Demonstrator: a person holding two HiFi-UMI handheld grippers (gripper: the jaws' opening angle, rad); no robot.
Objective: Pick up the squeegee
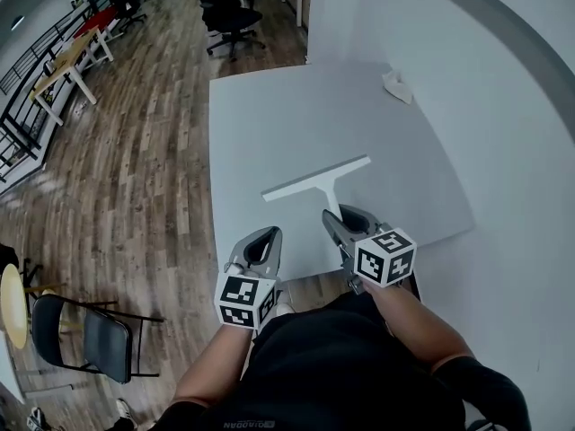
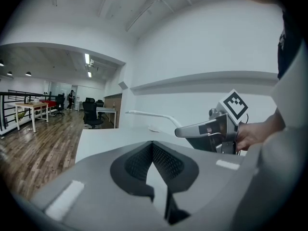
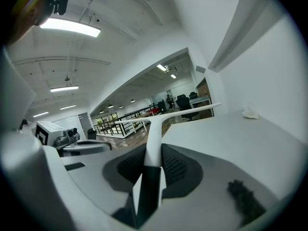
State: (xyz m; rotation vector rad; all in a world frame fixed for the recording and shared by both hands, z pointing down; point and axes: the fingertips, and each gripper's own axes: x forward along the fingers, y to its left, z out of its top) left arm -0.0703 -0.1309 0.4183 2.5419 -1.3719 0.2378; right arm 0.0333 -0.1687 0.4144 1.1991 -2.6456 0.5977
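The squeegee (image 1: 316, 177) is white and T-shaped, with its long blade across the far end and a thin handle running back to me. My right gripper (image 1: 335, 217) is shut on the handle near its dark end (image 3: 150, 186), and the blade (image 3: 168, 114) sticks out ahead of the jaws. In the left gripper view the squeegee (image 2: 150, 114) hangs a little above the white table (image 1: 269, 115). My left gripper (image 1: 266, 237) floats beside the right one over the table's near edge, jaws shut with nothing between them (image 2: 153, 144).
A crumpled white scrap (image 1: 396, 86) lies at the table's far right by the white wall. Wooden floor spreads to the left, with a black office chair (image 1: 229, 12) beyond the table and a folding chair (image 1: 90, 330) near my left side.
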